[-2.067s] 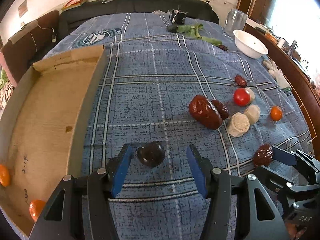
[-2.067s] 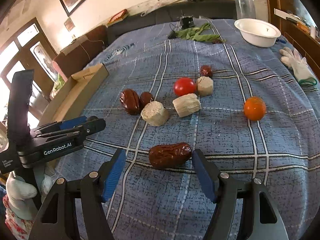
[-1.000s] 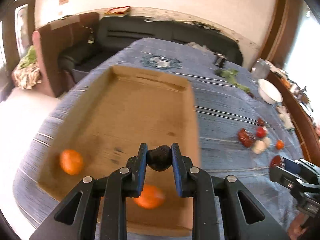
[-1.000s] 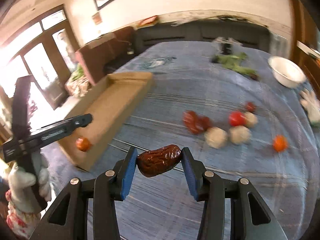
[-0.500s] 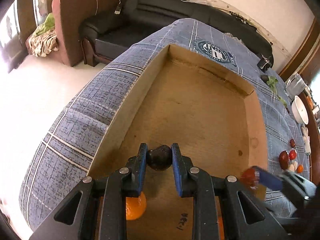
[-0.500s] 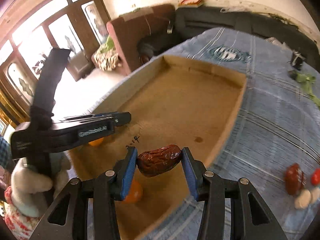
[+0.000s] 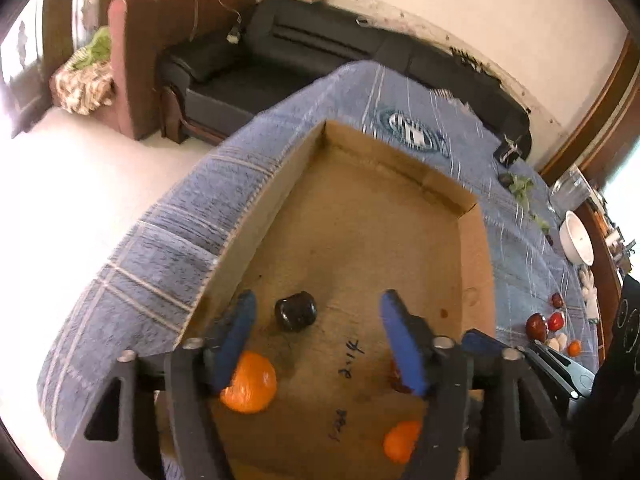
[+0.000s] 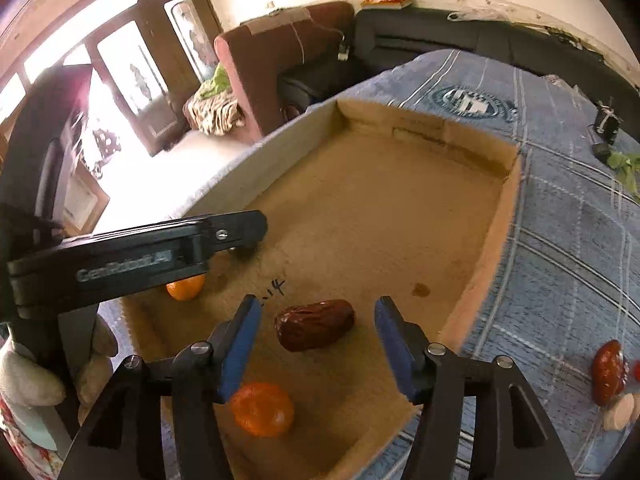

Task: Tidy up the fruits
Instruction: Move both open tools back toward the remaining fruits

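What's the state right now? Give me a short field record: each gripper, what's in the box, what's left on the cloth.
left gripper: jaws open above the box, holding nothing
right gripper: jaws open above the box, holding nothing
cardboard box: on the blue plaid cloth
dark round fruit: lying on the box floor
brown date: lying on the box floor
oranges in box: two
left on cloth: small cluster of fruits to the right of the box

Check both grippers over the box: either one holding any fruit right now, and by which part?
Nothing held. Left gripper is open, the dark fruit loose on the cardboard box floor. Right gripper is open, the date lying free between its fingers.
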`<state>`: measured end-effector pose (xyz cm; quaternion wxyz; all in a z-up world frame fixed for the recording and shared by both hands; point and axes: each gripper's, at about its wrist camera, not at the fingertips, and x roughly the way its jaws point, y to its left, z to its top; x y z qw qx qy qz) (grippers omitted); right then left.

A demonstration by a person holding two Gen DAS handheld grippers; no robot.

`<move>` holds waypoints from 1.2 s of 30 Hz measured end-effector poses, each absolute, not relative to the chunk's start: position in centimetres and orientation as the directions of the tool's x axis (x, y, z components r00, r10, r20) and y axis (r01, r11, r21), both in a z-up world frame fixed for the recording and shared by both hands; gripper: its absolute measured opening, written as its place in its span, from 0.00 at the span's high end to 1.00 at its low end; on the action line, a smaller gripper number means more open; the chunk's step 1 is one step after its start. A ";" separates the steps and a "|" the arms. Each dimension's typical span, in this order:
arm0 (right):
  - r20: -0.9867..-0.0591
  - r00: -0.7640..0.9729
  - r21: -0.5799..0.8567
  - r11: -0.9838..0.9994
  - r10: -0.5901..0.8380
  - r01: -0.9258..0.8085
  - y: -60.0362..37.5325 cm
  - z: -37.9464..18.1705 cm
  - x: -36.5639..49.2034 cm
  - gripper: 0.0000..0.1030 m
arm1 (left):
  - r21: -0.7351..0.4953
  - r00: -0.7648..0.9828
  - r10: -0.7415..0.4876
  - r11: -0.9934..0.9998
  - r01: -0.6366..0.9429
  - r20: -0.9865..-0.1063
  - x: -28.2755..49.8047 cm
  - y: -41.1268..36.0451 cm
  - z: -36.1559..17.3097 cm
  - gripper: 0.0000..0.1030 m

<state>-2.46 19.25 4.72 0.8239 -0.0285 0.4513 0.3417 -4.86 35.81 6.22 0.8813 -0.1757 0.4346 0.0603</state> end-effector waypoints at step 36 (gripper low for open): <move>-0.619 0.680 0.268 0.920 0.393 -0.287 -1.5 10.6 -7.2 0.23 | -0.310 0.688 -0.149 0.944 -0.116 -0.710 -17.4 19.8 5.8 0.26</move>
